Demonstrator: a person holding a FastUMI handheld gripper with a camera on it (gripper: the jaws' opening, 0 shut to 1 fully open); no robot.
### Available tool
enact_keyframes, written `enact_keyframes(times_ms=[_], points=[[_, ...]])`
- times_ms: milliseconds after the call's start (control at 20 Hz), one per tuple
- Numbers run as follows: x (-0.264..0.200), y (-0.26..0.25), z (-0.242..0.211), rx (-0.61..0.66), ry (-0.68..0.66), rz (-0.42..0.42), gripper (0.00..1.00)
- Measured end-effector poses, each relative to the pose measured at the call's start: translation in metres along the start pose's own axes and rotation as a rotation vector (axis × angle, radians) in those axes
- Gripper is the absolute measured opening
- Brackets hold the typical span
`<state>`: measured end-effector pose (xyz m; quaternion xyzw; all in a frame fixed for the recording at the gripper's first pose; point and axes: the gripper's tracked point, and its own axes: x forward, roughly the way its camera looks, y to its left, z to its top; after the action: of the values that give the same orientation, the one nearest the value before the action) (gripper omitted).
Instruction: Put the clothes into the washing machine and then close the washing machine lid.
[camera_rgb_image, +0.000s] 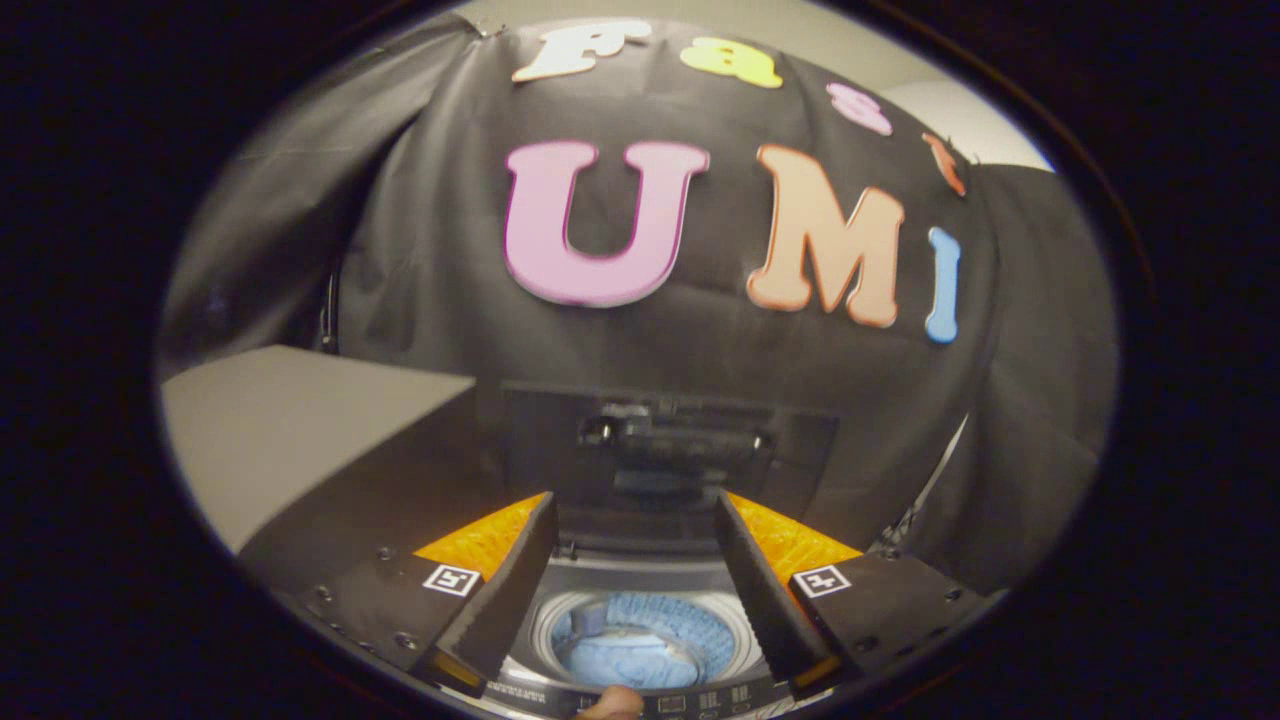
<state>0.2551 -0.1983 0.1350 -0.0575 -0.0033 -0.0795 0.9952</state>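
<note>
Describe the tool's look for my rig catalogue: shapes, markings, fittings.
The tool has two flat, wedge-shaped fingers, spread apart with nothing between them. Each sits on a dark block with small screws and a square black-and-white marker. Orange textured panels lie behind the fingers. No cables or sleeve visible.

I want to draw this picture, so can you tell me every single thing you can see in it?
washing machine: one, grey top, below the fingers, its round drum open
lid: one, dark, standing up behind the drum
clothes: one light blue heap, inside the drum, between the fingers
control strip: one, dark, along the machine's near edge
box: one, beige top with a dark side, beside the machine
booth wall: one black cloth, behind everything
fingertip: one, a person's, at the machine's near edge
gripper: one, fingers spread open above the drum, holding nothing
</note>
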Motion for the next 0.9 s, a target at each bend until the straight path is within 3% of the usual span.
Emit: enact_keyframes(times_ms=[200,450,750,900], points=[[0.017,-0.013,0.075,0.063,-0.188,-0.047,0.97],[0.056,-0.012,0.115,0.060,-0.180,0.009,0.97],[0.112,0.007,0.115,0.087,-0.127,0.075,0.97],[0.136,0.000,0.086,0.065,-0.037,0.032,0.97]])
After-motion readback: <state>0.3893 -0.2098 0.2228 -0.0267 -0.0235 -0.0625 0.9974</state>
